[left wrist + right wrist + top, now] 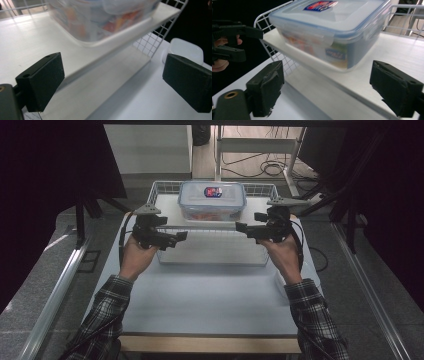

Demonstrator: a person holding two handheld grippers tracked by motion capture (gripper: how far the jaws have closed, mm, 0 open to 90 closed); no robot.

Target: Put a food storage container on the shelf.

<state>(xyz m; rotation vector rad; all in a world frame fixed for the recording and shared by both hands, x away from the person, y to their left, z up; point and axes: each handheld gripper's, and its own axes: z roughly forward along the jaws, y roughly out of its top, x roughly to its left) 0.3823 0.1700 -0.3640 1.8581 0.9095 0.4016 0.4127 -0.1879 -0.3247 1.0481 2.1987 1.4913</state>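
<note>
Your left gripper (176,238): black jaws spread wide, nothing between them, near left of the rack.
Your right gripper (246,228): jaws spread wide too, holding nothing, near right of the rack.
Clear plastic lidded box with blue rim (212,200): sits on the white wire rack's shelf (165,187), far centre, between your grippers.
White table (210,295): under your forearms.

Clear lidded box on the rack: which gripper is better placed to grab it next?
Roughly even, slight edge right. The right gripper has the box centred between its open jaws with a lid latch facing it; the left gripper, also open, sees only the box's lower corner, off-centre.
</note>
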